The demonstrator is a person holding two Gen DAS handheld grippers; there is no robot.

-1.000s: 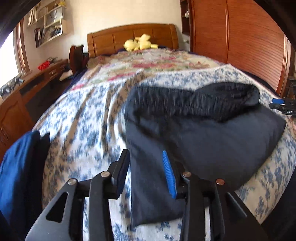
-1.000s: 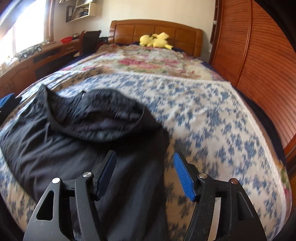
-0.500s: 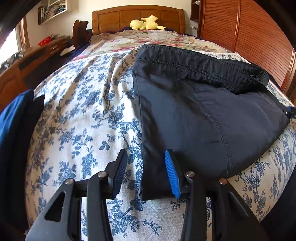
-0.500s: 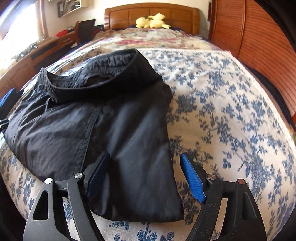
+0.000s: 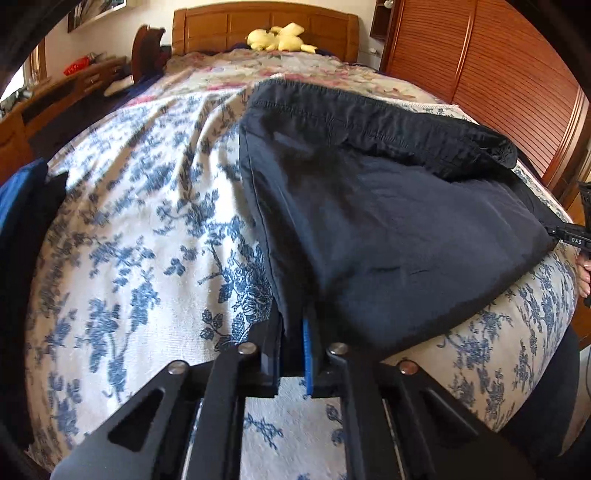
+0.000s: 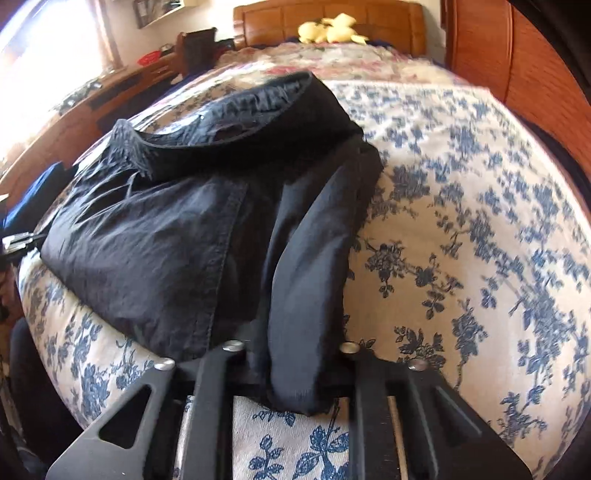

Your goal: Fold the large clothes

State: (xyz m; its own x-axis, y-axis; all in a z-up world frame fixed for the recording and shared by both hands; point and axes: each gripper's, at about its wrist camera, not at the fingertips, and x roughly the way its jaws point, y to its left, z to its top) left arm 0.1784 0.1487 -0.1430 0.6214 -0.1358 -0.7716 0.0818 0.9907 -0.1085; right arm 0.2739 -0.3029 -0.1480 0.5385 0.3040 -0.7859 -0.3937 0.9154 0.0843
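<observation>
Lying on the bedspread (image 5: 140,236), the black garment (image 5: 388,229) has its near corners clamped by left gripper (image 5: 293,354) and right gripper (image 6: 295,365).

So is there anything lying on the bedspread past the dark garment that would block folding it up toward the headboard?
Nothing visible. Both the left gripper and right gripper have just closed on the dark garment's near corners. The floral bedspread beyond is bare; the yellow plush toy sits far off by the headboard.

Daylight's pouring in from the window (image 6: 55,44) on the left, blowing it out white. The bed (image 6: 480,221) is looking bright but motion-blurred, fisheye's bending the edges, and the corners are going black.
</observation>
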